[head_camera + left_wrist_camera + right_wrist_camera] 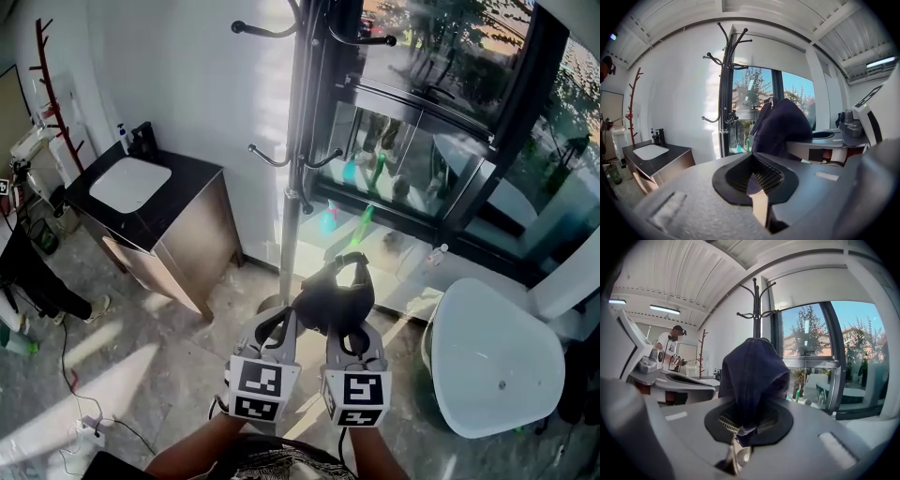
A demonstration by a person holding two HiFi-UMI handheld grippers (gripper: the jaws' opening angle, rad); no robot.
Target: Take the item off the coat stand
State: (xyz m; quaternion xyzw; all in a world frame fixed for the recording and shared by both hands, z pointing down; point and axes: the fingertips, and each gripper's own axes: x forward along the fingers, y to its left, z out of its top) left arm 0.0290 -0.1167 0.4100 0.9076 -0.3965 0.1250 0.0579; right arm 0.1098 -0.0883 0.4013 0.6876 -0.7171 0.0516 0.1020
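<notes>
The right gripper view settles the grasp. The right gripper (743, 428) has its fingers (723, 420) pinching the lower edge of a dark blue fabric item (752, 376), which rises in a rounded hump above them. Behind it stands the coat stand (755, 310), its hooks bare. Far to the left, this view alone shows a person in a white top (670, 350).

The left gripper view shows the left gripper (757, 183) with its fingers (768, 174) pressed together and nothing between them. The fabric item (782, 126) hangs to the right, well apart from the coat stand (724, 93), which stands further left against the window. The other gripper's pale body fills the right edge.

Only the head view shows both at once. The left gripper (280, 319) and right gripper (348, 324) sit side by side, near the bottom. The fabric item (334, 295) is bunched at the right one's tip, just beside the coat stand (292, 206) pole and clear of every hook. This view also shows a sink cabinet (178, 225) to the left and a white rounded object (497, 361) to the right. A red branching stand (52, 84) sits in the far left corner.
</notes>
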